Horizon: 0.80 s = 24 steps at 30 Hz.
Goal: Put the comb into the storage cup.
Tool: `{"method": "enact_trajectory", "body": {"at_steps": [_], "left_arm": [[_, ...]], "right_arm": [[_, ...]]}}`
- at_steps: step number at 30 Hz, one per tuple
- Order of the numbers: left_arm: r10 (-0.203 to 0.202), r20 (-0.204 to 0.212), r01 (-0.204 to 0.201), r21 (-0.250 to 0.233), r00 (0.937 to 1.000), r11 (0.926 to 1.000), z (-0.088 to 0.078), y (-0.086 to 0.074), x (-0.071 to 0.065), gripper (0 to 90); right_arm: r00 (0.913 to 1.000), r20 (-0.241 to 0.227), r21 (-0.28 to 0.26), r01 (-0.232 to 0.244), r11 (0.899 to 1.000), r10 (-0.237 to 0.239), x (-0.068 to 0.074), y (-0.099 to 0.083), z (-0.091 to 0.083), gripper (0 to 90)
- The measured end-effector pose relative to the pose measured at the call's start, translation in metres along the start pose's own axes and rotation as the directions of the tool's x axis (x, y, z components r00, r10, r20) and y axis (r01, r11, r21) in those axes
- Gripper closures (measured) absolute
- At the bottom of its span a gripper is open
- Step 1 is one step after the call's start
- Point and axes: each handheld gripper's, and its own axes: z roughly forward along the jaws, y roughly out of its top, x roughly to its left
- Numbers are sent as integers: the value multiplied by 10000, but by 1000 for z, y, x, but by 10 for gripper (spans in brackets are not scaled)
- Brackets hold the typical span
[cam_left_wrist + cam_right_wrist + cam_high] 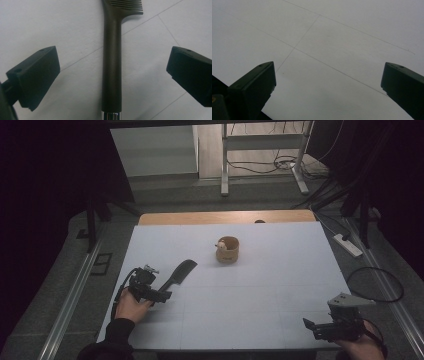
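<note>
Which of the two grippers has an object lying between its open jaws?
The left gripper: the handle of the long black plastic comb lies between its open jaws, untouched. The right gripper, also open, has the bare white table between its jaws.

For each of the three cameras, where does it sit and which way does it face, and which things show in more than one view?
High view: above the person's side, facing forward and down on the white table; shows both hands, left gripper, right gripper, comb, wooden cup.
Left gripper view: rides the left gripper, looking down the comb's handle between open jaws.
Right gripper view: rides the right gripper, facing bare tabletop.
Shared: comb, in the high and left gripper views.
</note>
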Motion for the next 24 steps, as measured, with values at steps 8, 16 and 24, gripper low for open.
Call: {"method": "enact_trajectory", "body": {"at_steps": [8,16,24], "left_arm": [[307,-197,-295,582,9993,9979,15,0,-3,0],[294,-378,-258,929,9989,9953,21,1,-6,0],[145,-403,-99,1115,9991,9937,19,4,-7,31]], "right_arm": [[10000,-8,8,17,10000,-17,0,0,0,0],[10000,-27,18,29,10000,-29,0,0,1,0],[10000,-24,13,52,10000,-52,0,0,1,0]]}}
